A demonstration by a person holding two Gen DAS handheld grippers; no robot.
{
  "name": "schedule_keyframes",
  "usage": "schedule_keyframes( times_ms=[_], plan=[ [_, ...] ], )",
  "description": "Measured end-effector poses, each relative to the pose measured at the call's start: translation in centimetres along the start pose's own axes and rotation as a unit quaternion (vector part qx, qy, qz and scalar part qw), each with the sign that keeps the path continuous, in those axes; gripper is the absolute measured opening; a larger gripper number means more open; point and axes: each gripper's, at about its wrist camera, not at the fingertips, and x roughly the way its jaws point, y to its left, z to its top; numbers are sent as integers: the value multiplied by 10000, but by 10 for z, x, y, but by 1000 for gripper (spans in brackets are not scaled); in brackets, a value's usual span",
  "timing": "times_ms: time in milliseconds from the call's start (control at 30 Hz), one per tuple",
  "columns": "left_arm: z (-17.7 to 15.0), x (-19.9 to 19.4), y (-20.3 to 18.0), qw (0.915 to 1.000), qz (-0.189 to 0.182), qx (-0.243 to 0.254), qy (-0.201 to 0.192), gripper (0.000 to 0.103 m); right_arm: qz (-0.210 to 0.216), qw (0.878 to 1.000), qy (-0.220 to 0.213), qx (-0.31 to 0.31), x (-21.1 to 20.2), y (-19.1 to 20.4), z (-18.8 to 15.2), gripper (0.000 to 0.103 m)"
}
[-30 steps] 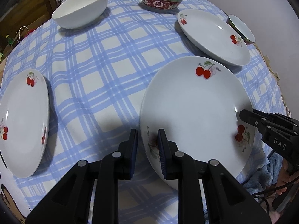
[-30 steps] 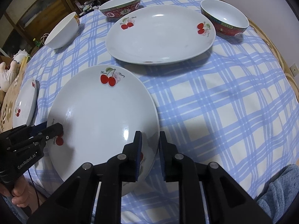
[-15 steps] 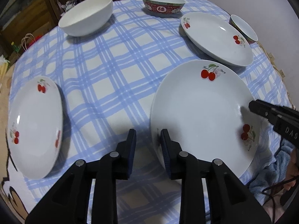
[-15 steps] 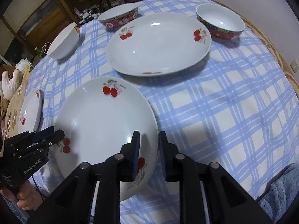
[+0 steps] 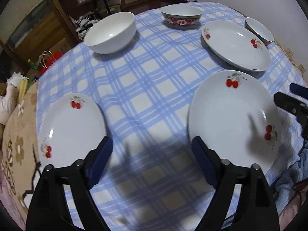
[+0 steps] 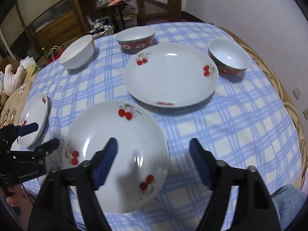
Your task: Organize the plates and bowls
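Note:
A large white cherry plate (image 5: pixel 231 119) (image 6: pixel 115 154) lies flat on the checked cloth at the near edge. My left gripper (image 5: pixel 152 144) (image 6: pixel 43 134) hovers off the plate's left rim, its jaws opening, with only cloth between them. My right gripper (image 6: pixel 153 142) (image 5: pixel 286 94) hangs over the plate's right rim, its jaws opening too; the rim shows between them, touching neither pad. Further back are a second large cherry plate (image 5: pixel 234 46) (image 6: pixel 171 75), a small cherry plate (image 5: pixel 71 129) (image 6: pixel 34 119), a white bowl (image 5: pixel 110 32) (image 6: pixel 77 52) and two red-patterned bowls (image 5: pixel 182 18) (image 6: pixel 229 59).
The round table wears a blue checked cloth (image 5: pixel 150 80). A blue towel (image 6: pixel 288 202) lies at the near right edge. A wall runs along the right. Wooden shelves (image 6: pixel 57 19) with clutter stand behind the table, and a plush toy (image 6: pixel 11 75) sits at the left.
Both grippers let go of the near plate's rim, spread wide and rose. The plate now rests on the cloth.

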Motion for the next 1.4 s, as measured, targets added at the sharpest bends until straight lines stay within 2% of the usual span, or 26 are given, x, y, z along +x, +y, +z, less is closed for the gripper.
schedule_keyframes(
  times_ms=[67, 167, 300, 567, 733, 900, 1100, 1400],
  plan=[
    [2, 2, 5, 9999, 122, 23, 55, 87, 36, 10000, -84, 11, -4, 4, 4, 94],
    [5, 4, 21, 9996, 108, -158, 183, 87, -52, 9994, -318, -125, -12, 16, 8, 103],
    [9, -6, 44, 9990, 92, -405, 141, 87, -50, 9977, -516, -435, -21, 35, 12, 103],
    [10, -24, 84, 9984, 375, -432, -12, 87, 217, 9956, -721, -553, -27, 72, 25, 103],
    [4, -26, 121, 9965, 518, -656, -17, 87, 326, 9947, -716, -665, -21, 98, 34, 103],
    [-7, -22, 161, 9925, 542, -1095, 22, 87, 475, 9935, -692, -770, -12, 127, 43, 103],
    [-23, -13, 208, 9840, 687, -1642, 87, 87, 658, 9911, -658, -948, 4, 163, 51, 103],
    [-44, 11, 245, 9751, 710, -2068, 375, 87, 951, 9883, -494, -1088, 31, 209, 53, 103]
  ],
)
